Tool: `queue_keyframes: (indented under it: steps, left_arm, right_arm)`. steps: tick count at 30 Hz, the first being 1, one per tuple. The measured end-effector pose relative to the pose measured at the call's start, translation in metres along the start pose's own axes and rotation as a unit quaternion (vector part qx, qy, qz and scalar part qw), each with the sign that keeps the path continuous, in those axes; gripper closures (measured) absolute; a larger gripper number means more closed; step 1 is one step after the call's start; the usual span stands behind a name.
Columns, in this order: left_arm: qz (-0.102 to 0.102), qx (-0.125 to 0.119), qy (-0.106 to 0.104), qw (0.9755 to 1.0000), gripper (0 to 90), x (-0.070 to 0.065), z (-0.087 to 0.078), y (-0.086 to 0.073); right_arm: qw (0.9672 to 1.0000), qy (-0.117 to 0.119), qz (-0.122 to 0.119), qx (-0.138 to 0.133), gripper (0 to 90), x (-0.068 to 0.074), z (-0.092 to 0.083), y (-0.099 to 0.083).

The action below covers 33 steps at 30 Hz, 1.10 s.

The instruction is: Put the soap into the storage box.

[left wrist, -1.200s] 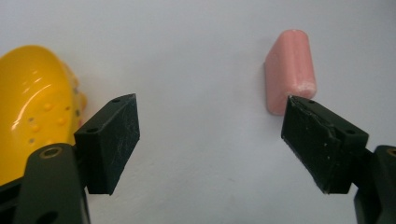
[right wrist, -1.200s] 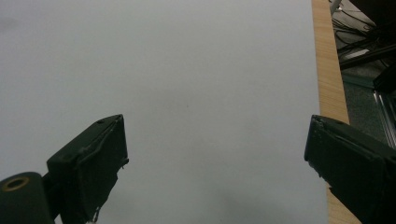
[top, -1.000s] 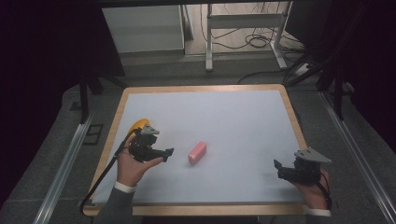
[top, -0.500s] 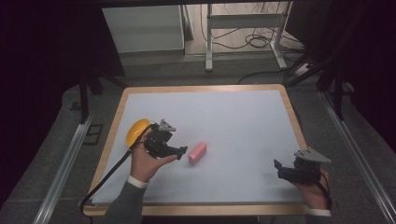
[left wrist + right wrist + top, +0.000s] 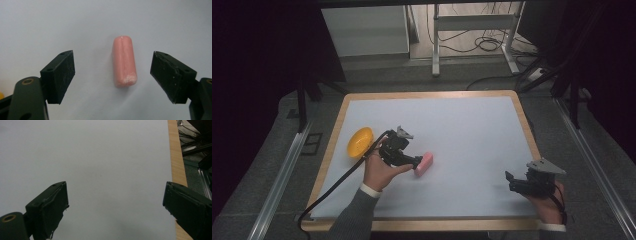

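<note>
The left gripper (image 5: 416, 161) sits a little left of the table's middle, toward the near edge, with its jaws spread wide and holding nothing. In the left gripper view a pink sausage (image 5: 124, 65) lies flat on the pale grey table (image 5: 472, 130) in the gap ahead of the left gripper (image 5: 113, 75), clear of both jaws and somewhat nearer the right-hand one, its long side running away from the camera. From the high view the pink sausage (image 5: 424, 163) lies just past the tips of that gripper, roughly midway between the left and right edges and closer to the near edge than the far one. A yellow bowl (image 5: 360, 142) rests at the left edge of the table, near the left hand (image 5: 379, 172). The right gripper (image 5: 511, 181) is held near the near right corner, well apart from the sausage; in its own view the right gripper (image 5: 115, 202) stands wide open over bare table, gripping nothing, with the wooden edge strip (image 5: 176, 157) beside it
</note>
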<state>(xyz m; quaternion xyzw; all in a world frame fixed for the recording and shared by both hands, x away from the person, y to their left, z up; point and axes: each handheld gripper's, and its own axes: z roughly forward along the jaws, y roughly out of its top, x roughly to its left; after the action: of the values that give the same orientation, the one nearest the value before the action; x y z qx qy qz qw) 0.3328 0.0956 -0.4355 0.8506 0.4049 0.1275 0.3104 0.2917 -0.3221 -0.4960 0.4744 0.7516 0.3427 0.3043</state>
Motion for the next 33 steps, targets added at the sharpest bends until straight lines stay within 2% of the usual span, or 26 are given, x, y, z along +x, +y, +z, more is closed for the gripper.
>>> queue_keyframes:
  steps: [4,7,12,18,23,33]
  left_arm:
    - [0.000,-0.001,-0.006,1.0000,20.3,-0.003,0.004,0.005]
    - [0.005,0.008,0.002,1.0000,20.4,-0.005,0.006,0.007]
    - [0.010,0.013,-0.002,0.9999,20.6,-0.011,0.013,0.012]
    - [0.008,0.032,-0.007,0.9994,21.9,-0.014,0.029,0.011]
    - [0.011,0.050,-0.007,0.9987,27.7,-0.015,0.042,0.010]
    - [0.002,0.073,-0.014,0.9972,36.0,-0.016,0.064,0.006]
  right_arm:
    - [1.0000,-0.001,0.002,0.000,5.9,0.000,0.000,0.000]
    - [1.0000,-0.001,0.002,-0.001,5.9,0.000,0.000,0.000]
    - [1.0000,-0.001,0.002,0.001,6.0,-0.001,0.001,-0.001]
    - [1.0000,-0.001,0.003,0.003,6.0,-0.001,0.001,-0.001]
    - [1.0000,-0.002,0.003,0.005,6.0,0.000,0.002,-0.001]
    - [1.0000,-0.004,0.004,0.008,6.0,-0.001,0.003,-0.002]
